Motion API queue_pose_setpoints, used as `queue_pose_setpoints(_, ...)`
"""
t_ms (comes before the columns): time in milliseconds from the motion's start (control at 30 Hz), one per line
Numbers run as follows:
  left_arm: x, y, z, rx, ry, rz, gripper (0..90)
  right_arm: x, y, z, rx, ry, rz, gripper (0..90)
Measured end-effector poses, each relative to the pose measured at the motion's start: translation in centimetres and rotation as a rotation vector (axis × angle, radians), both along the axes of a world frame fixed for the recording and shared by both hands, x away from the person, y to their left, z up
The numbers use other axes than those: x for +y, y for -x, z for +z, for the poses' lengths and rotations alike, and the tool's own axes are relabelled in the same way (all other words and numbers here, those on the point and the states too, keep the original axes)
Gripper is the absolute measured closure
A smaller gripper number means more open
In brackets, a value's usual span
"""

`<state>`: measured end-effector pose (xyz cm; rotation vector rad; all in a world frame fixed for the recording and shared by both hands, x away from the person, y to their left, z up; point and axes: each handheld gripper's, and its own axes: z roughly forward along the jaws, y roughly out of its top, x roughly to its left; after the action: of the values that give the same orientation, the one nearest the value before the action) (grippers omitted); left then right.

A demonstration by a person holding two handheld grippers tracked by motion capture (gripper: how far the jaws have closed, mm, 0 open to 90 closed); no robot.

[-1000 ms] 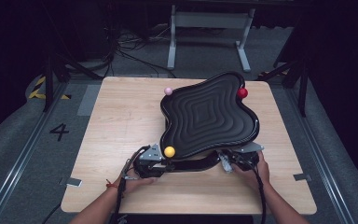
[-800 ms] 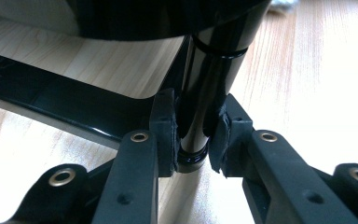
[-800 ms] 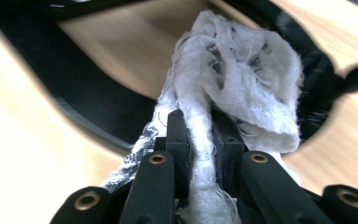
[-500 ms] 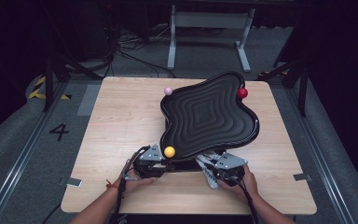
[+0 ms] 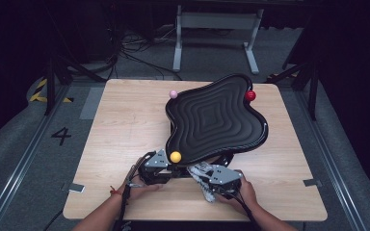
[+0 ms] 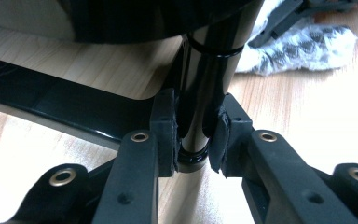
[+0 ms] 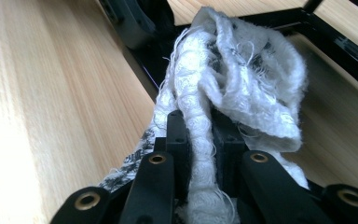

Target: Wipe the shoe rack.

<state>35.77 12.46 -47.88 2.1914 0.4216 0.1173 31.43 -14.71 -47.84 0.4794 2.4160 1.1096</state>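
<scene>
A black wavy tray with ridged rings stands on a black frame on the wooden table. A yellow ball sits at its near rim, a red ball at its far right rim, a pink ball at its far left. My left gripper is shut on the stand's black post; both pads press its sides. My right gripper is shut on a white frayed cloth, which bunches ahead of the jaws near the frame's black bar.
The black base bar of the stand runs across the table under the tray. The white cloth lies just right of the post. A metal stand and cables lie on the floor beyond the table.
My right gripper has slid left along the table's near side with the cloth, from under the tray's right part to beside the left gripper. The left gripper has kept still.
</scene>
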Motion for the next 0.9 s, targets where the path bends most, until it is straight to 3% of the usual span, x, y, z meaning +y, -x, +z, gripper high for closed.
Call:
queue_pose_setpoints(467, -0.5, 0.3, 0.0, -0.021, -0.015, -0.014, 73.6, -3.1, -1.5, -0.1, -0.023, 0.003, -0.077, 80.3)
queue_pose_setpoints(733, -0.7, 0.4, 0.0, -0.026, -0.012, -0.019, 73.6, -5.2, -3.3, -0.2, -0.037, 0.023, -0.18, 80.5)
queue_pose_setpoints(900, -0.9, 0.5, 0.0, -0.025, -0.009, -0.015, 73.7, -6.7, -4.8, -0.4, -0.023, 0.028, -0.259, 80.6)
